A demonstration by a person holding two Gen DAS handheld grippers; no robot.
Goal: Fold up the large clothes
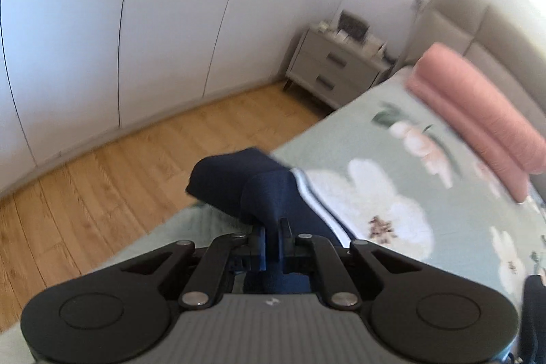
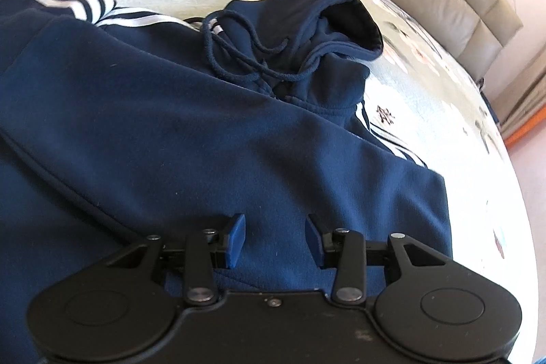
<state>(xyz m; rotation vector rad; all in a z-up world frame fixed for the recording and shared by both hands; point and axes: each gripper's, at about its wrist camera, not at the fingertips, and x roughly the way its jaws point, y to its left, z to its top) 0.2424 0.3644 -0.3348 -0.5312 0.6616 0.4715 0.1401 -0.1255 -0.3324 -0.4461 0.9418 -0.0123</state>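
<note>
L gripper [image 1: 273, 237]: jaws pinched narrow on navy fabric, prob. sleeve [image 1: 239, 186] of hoodie [image 2: 204, 139]; cuff end bunches ahead of tips, over bed [image 1: 443, 193] edge w/ wood floor [image 1: 102, 166] beyond. White stripes run fwd-right from grip, so sleeve's long axis points back toward body. Hoodie lies flat on floral bedspread, hood [image 2: 338, 33] at far end. R gripper [image 2: 274, 239]: jaws half-wide, nothing clamped, hovering over hem area, torso stretching away from it. L nearer sleeve; likely fold inward across chest.

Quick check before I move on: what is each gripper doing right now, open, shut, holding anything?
Left gripper: shut on a fold of the navy hoodie.
Right gripper: open above the hoodie's body, pads apart, gripping nothing.
</note>
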